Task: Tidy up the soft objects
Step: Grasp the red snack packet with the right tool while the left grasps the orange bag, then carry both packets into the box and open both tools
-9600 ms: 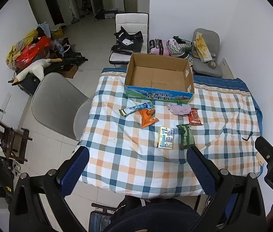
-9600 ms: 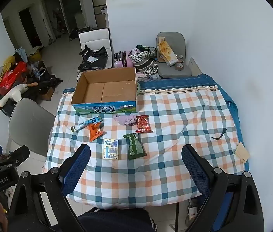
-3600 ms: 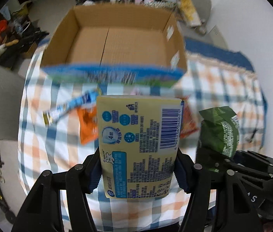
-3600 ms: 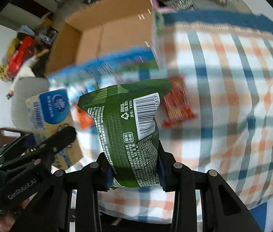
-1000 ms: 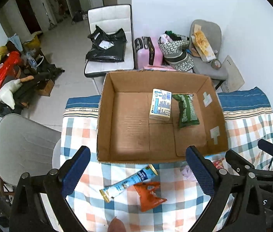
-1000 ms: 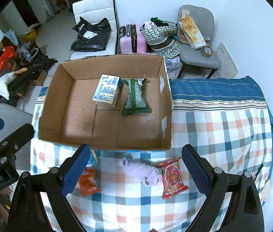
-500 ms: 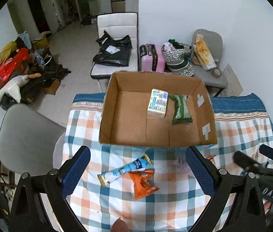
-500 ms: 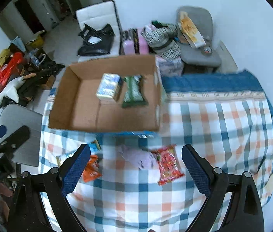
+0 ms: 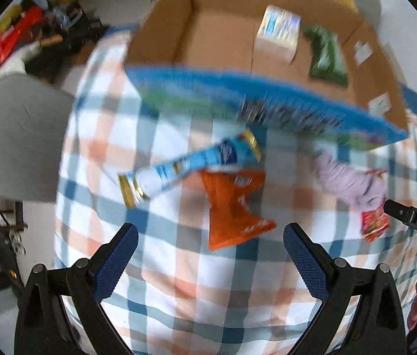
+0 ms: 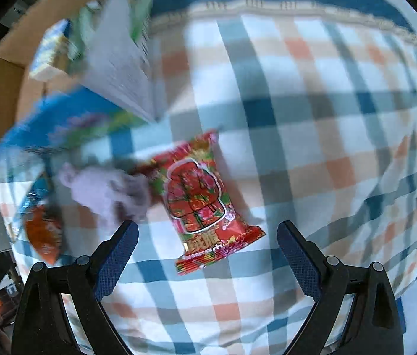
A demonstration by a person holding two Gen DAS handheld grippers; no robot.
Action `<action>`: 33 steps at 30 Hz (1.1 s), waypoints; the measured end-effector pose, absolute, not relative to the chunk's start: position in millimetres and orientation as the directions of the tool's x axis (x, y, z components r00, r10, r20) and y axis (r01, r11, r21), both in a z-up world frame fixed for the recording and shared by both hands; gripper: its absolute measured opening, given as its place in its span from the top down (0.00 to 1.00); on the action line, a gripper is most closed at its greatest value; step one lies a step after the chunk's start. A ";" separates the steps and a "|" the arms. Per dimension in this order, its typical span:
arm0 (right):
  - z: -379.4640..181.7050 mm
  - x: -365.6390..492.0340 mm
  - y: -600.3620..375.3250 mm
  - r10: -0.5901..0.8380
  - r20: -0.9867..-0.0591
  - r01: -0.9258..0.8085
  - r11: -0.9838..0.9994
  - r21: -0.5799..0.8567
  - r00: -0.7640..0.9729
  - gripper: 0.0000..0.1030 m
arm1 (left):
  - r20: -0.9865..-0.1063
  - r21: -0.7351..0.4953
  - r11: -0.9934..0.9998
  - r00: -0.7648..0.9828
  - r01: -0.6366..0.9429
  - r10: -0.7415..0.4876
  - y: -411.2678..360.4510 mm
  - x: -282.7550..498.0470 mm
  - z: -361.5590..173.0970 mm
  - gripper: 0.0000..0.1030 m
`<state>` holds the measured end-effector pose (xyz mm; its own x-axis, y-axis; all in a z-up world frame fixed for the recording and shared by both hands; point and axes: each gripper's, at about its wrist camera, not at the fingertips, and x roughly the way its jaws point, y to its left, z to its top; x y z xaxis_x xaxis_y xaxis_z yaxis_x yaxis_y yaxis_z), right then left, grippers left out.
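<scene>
Checked tablecloth; grey chair beside table; clutter on floor.

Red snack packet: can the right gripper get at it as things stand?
Probably yes. The red snack packet lies flat on the cloth just ahead of the open right gripper, uncovered; only the purple cloth touches its left edge.

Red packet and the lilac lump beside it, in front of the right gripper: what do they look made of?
The red packet looks like glossy printed plastic film: it shows sheen, crimped ends and a puffed middle. The lilac lump looks like soft matte fabric, bunched in folds with no shine; blur leaves the weave unclear.
</scene>
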<state>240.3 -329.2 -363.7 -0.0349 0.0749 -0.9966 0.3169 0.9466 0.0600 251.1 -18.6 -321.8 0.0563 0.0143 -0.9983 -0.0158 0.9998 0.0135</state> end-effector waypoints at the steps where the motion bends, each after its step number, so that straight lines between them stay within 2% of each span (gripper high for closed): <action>1: -373.6 239.9 -330.0 0.090 -0.995 0.323 0.944 0.071 -0.047 0.09 | -0.999 -0.006 1.000 0.033 -0.028 -0.005 -17.2 251.5 -330.7 0.02; 5: -398.2 242.6 -328.8 0.122 -0.990 0.333 0.939 0.091 -0.073 0.14 | -0.998 -0.059 0.996 -0.021 -0.065 -0.061 -18.3 260.8 -357.3 0.02; 8: -410.1 246.7 -328.0 0.122 -0.989 0.328 0.941 0.087 -0.087 0.27 | -0.997 -0.062 0.996 -0.048 -0.065 -0.065 -23.0 270.3 -378.6 0.02; 9: -413.8 247.6 -328.0 0.114 -0.989 0.324 0.943 0.077 -0.098 0.34 | -0.996 -0.059 0.996 -0.057 -0.062 -0.062 -24.3 272.1 -384.5 0.03; 10: -416.8 248.6 -327.4 0.099 -0.989 0.318 0.946 0.060 -0.108 0.40 | -0.996 -0.052 0.997 -0.067 -0.056 -0.055 -25.9 273.5 -390.5 0.07; 11: -418.9 247.8 -327.3 0.092 -0.989 0.312 0.948 0.053 -0.113 0.41 | -0.996 -0.048 0.998 -0.079 -0.049 -0.052 -27.2 274.2 -396.8 0.20; 12: -419.7 246.6 -327.9 0.092 -0.989 0.310 0.949 0.053 -0.113 0.43 | -0.994 -0.050 0.998 -0.098 -0.042 -0.054 -28.5 273.6 -403.9 0.28; 13: -419.4 243.4 -327.0 0.089 -0.989 0.306 0.951 0.049 -0.119 0.44 | -0.992 -0.048 0.998 -0.115 -0.037 -0.052 -28.8 271.8 -409.4 0.44; 14: -418.9 240.1 -325.5 0.088 -0.988 0.301 0.953 0.046 -0.127 0.45 | -0.991 -0.045 0.998 -0.127 -0.035 -0.050 -29.2 269.1 -413.0 0.55; 19: -414.4 209.7 -309.6 0.097 -0.980 0.268 0.962 0.049 -0.172 0.48 | -0.994 -0.020 1.000 -0.104 0.024 -0.018 -36.8 237.7 -406.1 0.61; 27: -413.8 152.6 -278.6 0.100 -0.970 0.202 0.978 0.055 -0.222 0.48 | -0.991 -0.012 0.995 -0.131 0.099 0.001 -53.9 166.5 -401.2 0.62; 33: -429.4 148.8 -271.6 0.090 -0.969 0.206 0.978 0.043 -0.230 0.47 | -0.992 0.018 0.992 -0.123 0.122 0.033 -62.5 157.5 -409.5 0.62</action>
